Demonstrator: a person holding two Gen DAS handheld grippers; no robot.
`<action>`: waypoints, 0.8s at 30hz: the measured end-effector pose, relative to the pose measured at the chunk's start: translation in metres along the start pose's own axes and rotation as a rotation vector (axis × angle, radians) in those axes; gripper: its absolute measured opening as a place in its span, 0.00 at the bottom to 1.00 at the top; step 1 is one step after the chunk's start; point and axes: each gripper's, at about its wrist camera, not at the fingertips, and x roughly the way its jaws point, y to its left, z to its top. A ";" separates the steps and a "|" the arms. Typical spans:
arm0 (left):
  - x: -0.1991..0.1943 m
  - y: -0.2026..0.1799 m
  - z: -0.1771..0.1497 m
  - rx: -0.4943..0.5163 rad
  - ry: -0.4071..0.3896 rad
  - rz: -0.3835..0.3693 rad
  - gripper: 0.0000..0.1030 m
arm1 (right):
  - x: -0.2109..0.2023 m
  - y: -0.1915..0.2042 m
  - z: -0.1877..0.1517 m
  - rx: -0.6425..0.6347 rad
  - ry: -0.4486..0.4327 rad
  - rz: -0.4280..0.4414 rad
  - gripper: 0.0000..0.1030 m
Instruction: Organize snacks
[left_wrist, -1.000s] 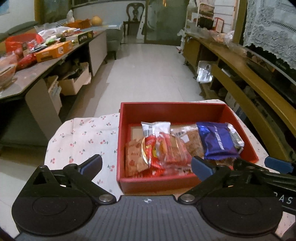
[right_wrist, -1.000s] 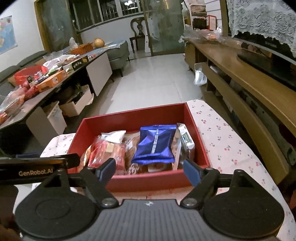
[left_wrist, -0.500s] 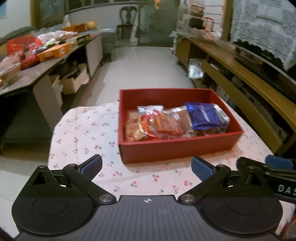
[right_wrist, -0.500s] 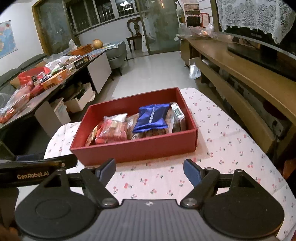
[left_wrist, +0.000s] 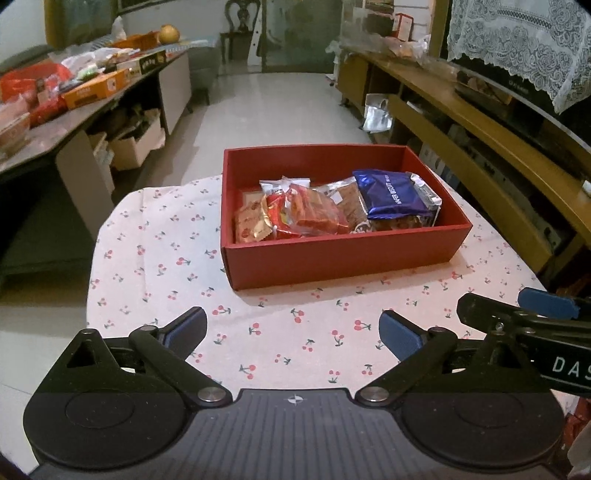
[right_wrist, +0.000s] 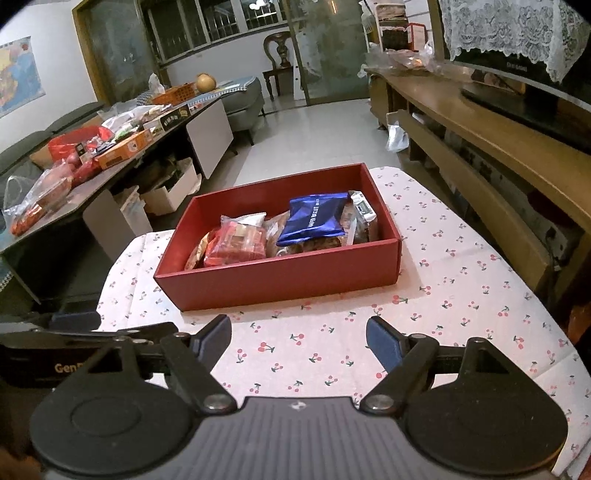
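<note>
A red box (left_wrist: 332, 258) stands on the cherry-print tablecloth (left_wrist: 155, 258) and holds several snack packets. Among them are a blue wafer packet (left_wrist: 391, 192), a red packet (left_wrist: 310, 218) and an orange cracker packet (left_wrist: 249, 227). The box (right_wrist: 280, 277) and the blue packet (right_wrist: 317, 218) show in the right wrist view too. My left gripper (left_wrist: 291, 332) is open and empty, near the table's front edge, well short of the box. My right gripper (right_wrist: 299, 341) is open and empty, beside the left one, also short of the box.
A long cluttered side table (left_wrist: 66, 99) with boxes and bags stands at the left. A wooden TV bench (left_wrist: 480, 129) runs along the right. Tiled floor (left_wrist: 273, 107) lies beyond the table. The right gripper's body (left_wrist: 535, 332) sits at the left view's right edge.
Both grippers have pulled back from the box toward the table's front edge. The box looks smaller and farther. Both stay open and empty.
</note>
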 end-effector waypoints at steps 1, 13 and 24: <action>0.000 -0.001 0.000 0.002 -0.003 0.004 0.97 | 0.001 0.000 0.000 0.001 0.003 0.001 1.00; -0.005 -0.006 -0.001 0.026 -0.028 0.048 0.98 | -0.001 -0.001 -0.002 0.006 0.004 0.009 1.00; 0.000 -0.004 -0.003 -0.006 0.007 0.023 0.93 | 0.003 -0.001 -0.003 -0.004 0.022 0.017 1.00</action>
